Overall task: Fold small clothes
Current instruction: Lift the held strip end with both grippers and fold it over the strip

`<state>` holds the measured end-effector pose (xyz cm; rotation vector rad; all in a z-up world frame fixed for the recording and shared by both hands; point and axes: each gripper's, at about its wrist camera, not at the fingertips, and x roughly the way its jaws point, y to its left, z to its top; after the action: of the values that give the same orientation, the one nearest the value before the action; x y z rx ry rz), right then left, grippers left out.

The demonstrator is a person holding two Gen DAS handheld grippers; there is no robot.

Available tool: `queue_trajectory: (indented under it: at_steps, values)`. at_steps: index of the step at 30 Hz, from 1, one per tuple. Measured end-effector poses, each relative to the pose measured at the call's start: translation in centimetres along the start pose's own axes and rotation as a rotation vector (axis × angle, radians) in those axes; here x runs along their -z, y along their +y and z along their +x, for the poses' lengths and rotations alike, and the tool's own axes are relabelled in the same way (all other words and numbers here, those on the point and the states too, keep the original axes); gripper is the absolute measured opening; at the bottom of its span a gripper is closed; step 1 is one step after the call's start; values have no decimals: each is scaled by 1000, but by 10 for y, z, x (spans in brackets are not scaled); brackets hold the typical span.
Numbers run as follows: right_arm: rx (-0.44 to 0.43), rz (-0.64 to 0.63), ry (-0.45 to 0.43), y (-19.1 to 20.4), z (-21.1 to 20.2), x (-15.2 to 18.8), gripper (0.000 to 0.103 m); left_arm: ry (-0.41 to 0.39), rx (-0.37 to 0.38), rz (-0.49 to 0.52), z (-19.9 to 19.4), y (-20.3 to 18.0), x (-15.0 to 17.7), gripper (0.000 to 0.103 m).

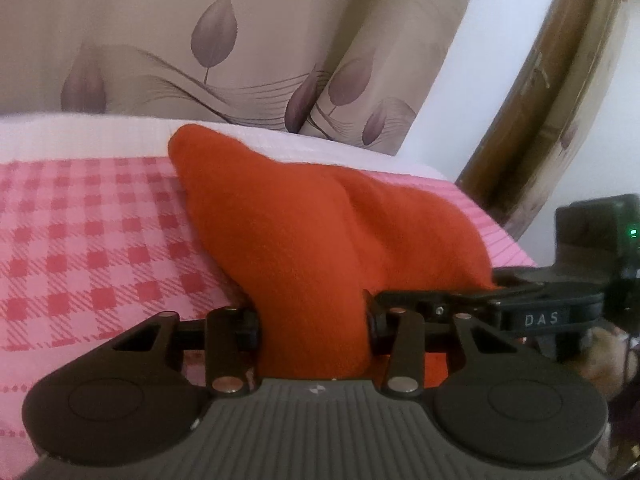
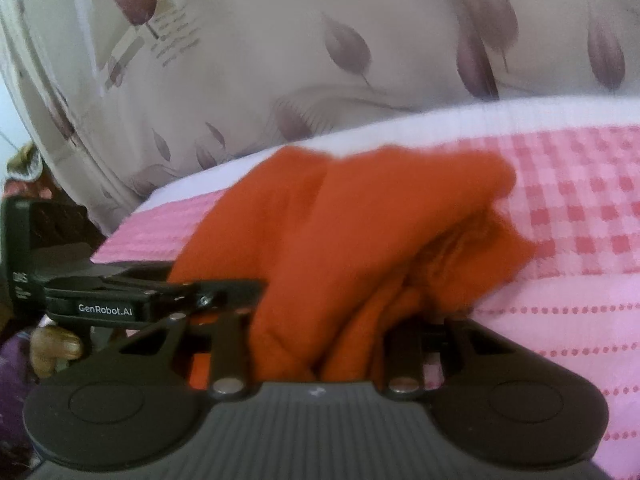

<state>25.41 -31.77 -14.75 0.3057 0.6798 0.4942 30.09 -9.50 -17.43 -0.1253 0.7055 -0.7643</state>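
Note:
A small orange-red garment (image 1: pixel 304 236) lies bunched on a pink bed cover. My left gripper (image 1: pixel 314 320) is shut on its near edge, with cloth filling the gap between the jaws. In the left wrist view the other gripper (image 1: pixel 500 304) reaches in from the right and touches the same garment. In the right wrist view the garment (image 2: pixel 360 232) is crumpled in folds, and my right gripper (image 2: pixel 320 332) is shut on a thick bunch of it. The left gripper (image 2: pixel 160 296) shows at the left there, at the cloth's edge. The fingertips are hidden by cloth.
The bed cover (image 1: pixel 88 248) is pink with red checks and has a white border (image 1: pixel 100 136) at the far side. A beige curtain with purple leaves (image 1: pixel 240 48) hangs behind. A brown wooden frame (image 1: pixel 532 92) stands at the right.

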Motion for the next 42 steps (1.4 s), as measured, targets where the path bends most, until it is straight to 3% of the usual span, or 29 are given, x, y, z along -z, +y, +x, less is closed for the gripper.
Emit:
queue_trajectory:
  at_steps: [10,18,29,42]
  values:
    - [118,-144,-52,28,-1,10,37,-21,-61,48,-2,-10,3,46]
    - [150,-172,-63,36,-1,10,37,-32,-95,69,-1,-16,4,47]
    - [110,-40,-81,37,-7,10,32,-72,-141,77,-14,-28,8,39]
    - [49,23,-115,65,-8,15,31,-77,-193,70,-51,-27,12,38]
